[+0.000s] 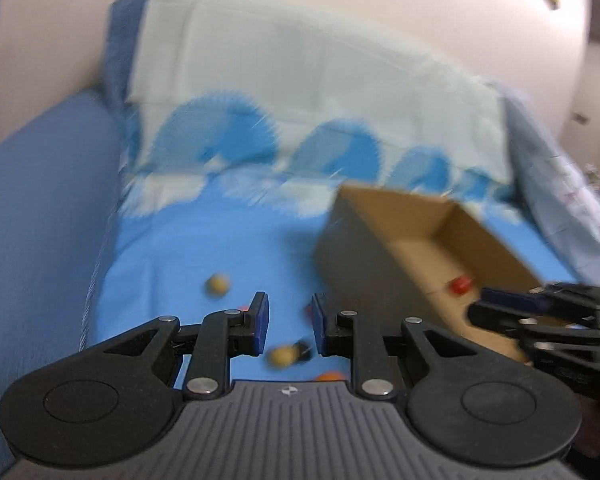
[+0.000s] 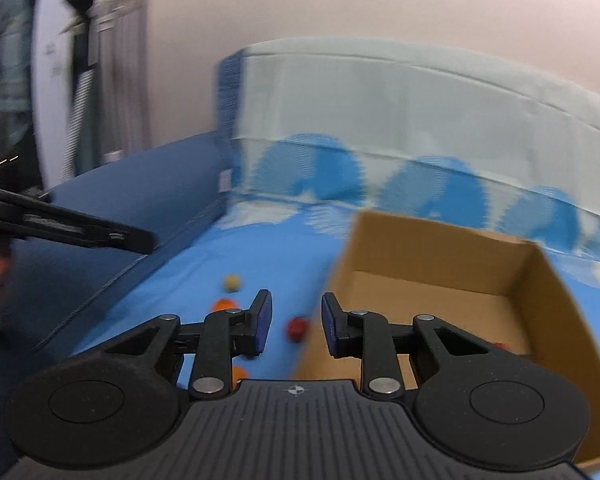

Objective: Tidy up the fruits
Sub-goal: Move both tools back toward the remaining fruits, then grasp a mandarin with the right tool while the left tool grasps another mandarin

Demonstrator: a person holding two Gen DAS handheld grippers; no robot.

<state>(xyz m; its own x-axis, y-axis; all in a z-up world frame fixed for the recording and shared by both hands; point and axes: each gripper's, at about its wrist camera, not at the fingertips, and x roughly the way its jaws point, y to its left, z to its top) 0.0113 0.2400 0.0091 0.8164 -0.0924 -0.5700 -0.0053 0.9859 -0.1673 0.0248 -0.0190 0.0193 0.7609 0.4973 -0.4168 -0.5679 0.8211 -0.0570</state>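
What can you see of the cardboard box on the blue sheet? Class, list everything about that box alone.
The cardboard box is plain brown, open-topped and rectangular, with straight upright walls and a flat floor. It rests on the blue sheet near the patterned cushion, its long side angled away in the left wrist view. Inside lies one small red fruit near a side wall. The picture is blurred, so finer marks cannot be told.

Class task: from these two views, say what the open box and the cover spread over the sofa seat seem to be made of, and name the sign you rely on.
Box: most likely cardboard, matte plain brown, with thin flat walls meeting at folded corners.
Cover: seemingly woven fabric, matte, blue with a pale printed pattern; it drapes and creases over the seat and backrest. Motion blur hides any weave, so the fibre cannot be told.
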